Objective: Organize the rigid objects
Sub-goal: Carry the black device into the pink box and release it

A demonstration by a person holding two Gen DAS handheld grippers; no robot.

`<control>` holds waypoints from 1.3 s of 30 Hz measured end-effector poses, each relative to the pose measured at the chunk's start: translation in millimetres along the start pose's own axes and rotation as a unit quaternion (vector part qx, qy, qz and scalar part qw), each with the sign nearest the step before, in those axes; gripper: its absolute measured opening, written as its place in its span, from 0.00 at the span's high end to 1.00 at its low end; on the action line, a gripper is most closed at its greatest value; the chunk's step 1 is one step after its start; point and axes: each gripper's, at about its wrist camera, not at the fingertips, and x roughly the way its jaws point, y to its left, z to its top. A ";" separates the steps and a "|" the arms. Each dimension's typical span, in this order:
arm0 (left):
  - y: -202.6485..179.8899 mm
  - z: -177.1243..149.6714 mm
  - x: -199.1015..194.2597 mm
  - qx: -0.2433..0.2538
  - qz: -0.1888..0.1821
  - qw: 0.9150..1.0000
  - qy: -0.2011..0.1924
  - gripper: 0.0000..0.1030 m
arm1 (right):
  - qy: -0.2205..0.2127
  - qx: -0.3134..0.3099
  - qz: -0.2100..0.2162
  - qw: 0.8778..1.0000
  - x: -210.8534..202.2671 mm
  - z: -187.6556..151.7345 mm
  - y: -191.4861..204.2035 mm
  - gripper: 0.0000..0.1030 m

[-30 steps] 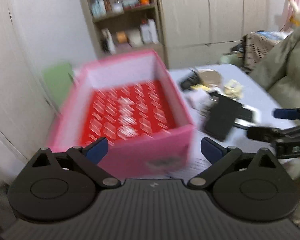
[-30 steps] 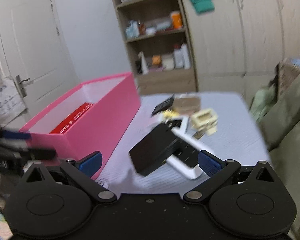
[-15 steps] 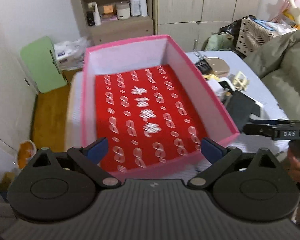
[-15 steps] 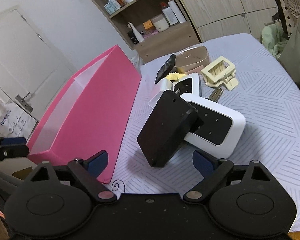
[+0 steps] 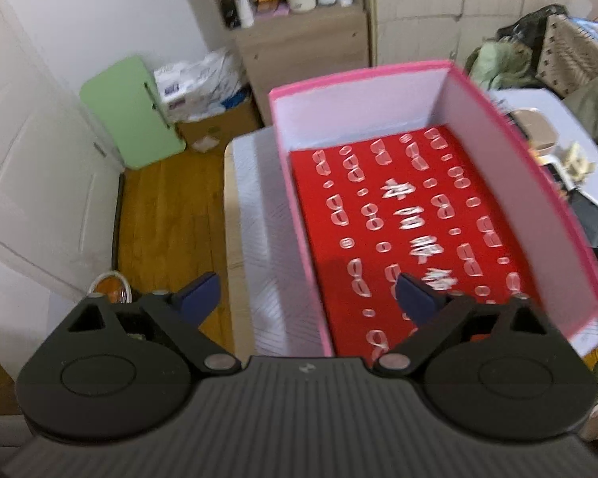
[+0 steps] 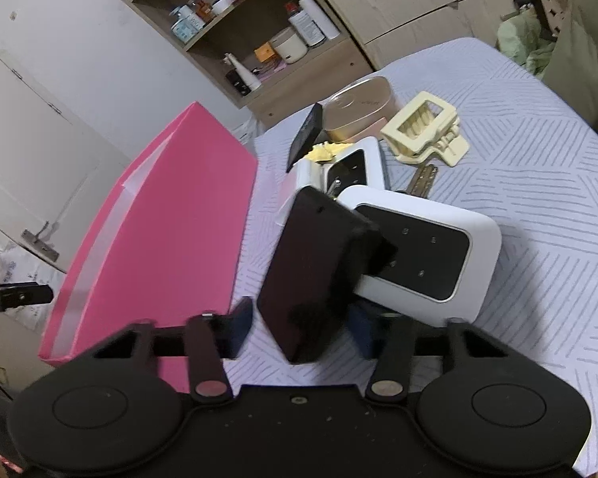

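Note:
A pink box (image 5: 530, 167) with a red patterned floor stands on the table; it also shows in the right wrist view (image 6: 167, 223). My left gripper (image 5: 307, 298) is open and empty above the box's near left wall. My right gripper (image 6: 299, 328) has its jaws on either side of a black rectangular case (image 6: 315, 271) that leans on a white device (image 6: 430, 255). The fingers (image 6: 237, 328) are blurred and a gap shows on the left side.
Behind the white device lie a second white device (image 6: 353, 167), a cream hair clip (image 6: 422, 127), a gold tin (image 6: 358, 109), a small black card (image 6: 307, 135) and a key (image 6: 422, 181). A shelf unit (image 6: 259, 28) stands behind the table.
My right gripper has moved forward around the black case and its jaws have narrowed. My left gripper has shifted left over the box's left wall.

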 end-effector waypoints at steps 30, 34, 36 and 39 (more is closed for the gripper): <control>15.0 -8.6 33.3 -0.071 -0.077 0.994 -0.009 0.90 | -0.011 -0.197 -0.024 0.980 -13.0 34.8 67.6 0.78; 11.8 -9.0 32.4 -0.059 -0.071 0.996 -0.009 0.90 | -0.037 -0.258 -0.038 0.965 -25.7 46.4 99.1 0.78; 11.8 -8.3 32.3 -0.059 -0.073 0.996 -0.007 0.90 | -0.051 -0.289 -0.038 0.955 -32.0 55.8 118.4 0.78; 12.8 -8.3 33.4 -0.068 -0.073 0.995 -0.012 0.90 | -0.035 -0.320 -0.005 0.947 -32.7 72.3 153.2 0.77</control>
